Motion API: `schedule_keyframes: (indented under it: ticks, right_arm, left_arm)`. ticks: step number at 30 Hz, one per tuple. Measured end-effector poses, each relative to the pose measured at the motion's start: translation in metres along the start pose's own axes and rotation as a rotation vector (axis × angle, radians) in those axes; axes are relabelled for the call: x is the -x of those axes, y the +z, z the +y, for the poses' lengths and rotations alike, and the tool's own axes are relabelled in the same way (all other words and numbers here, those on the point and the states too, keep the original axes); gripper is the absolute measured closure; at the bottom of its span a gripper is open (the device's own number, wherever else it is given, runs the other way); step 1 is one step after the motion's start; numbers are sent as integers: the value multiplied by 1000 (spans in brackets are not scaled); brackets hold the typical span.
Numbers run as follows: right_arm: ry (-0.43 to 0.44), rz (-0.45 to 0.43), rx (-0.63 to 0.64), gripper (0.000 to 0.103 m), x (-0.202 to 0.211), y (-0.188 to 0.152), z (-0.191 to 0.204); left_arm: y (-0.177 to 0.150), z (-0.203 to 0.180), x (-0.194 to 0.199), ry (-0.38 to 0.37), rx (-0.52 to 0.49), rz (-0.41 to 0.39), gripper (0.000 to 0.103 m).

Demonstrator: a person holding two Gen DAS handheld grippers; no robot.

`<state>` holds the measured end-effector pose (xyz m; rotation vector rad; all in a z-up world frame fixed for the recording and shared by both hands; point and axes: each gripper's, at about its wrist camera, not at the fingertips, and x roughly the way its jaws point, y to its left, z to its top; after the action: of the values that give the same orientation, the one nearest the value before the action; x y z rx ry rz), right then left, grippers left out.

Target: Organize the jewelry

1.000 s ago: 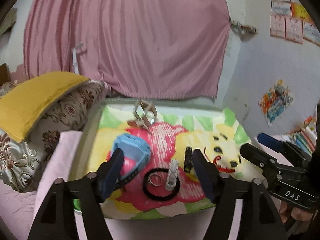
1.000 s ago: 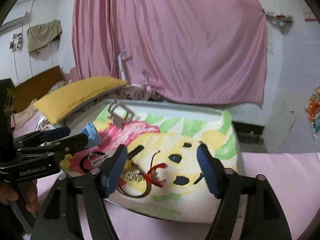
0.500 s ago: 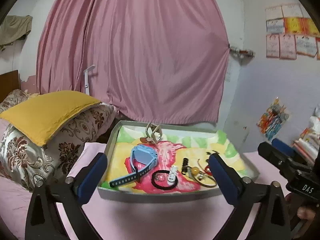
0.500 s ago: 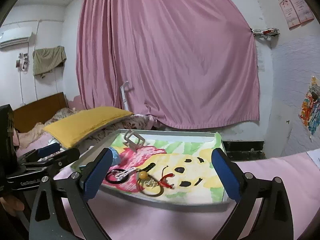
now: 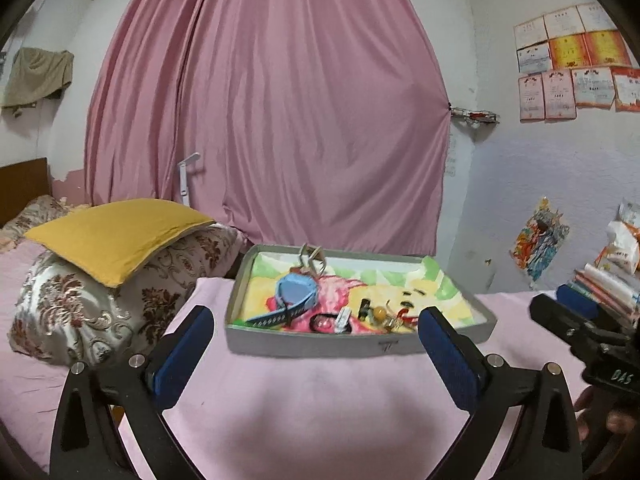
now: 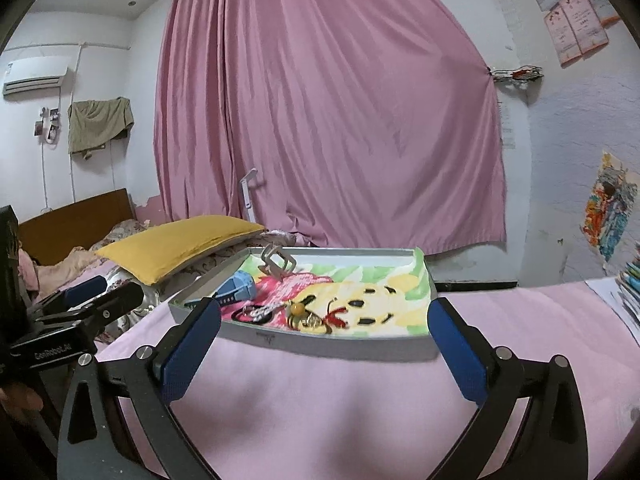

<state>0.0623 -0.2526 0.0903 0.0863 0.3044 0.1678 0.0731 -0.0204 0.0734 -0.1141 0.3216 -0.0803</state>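
A grey tray with a cartoon lining rests on the pink bed; it also shows in the right wrist view. In it lie a blue watch, a silver hair claw, a black ring, a white clip and a tangle of gold and red jewelry. My left gripper is open and empty, held back in front of the tray. My right gripper is open and empty, also short of the tray's near wall.
A yellow pillow on a patterned pillow lies left of the tray. A pink curtain hangs behind. Books and bags are stacked at the right. Pink bedding spreads under both grippers.
Both grippers have pulled back and up from over the tray, and their jaws have opened wider. The jewelry in the tray has stayed in place.
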Motion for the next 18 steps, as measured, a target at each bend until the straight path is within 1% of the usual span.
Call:
schedule_keyframes:
  ticks: [3, 7, 11, 14, 18]
  right_arm:
    - [-21, -9, 3, 2, 11, -11, 0]
    - [-102, -41, 43, 2, 27, -28, 7]
    - [-142, -74, 72, 2, 40, -40, 14]
    - [-148, -82, 76, 2, 43, -45, 16]
    - [-149, -90, 80, 2, 45, -51, 17]
  left_arm:
    - [-10, 1, 9, 22, -9, -10, 1]
    - [-23, 5, 19, 69, -14, -38, 1]
    - [-33, 10, 26, 93, -4, -48, 1]
    - [-39, 13, 32, 88, 8, -61, 1]
    - [-46, 13, 39, 89, 0, -100, 1]
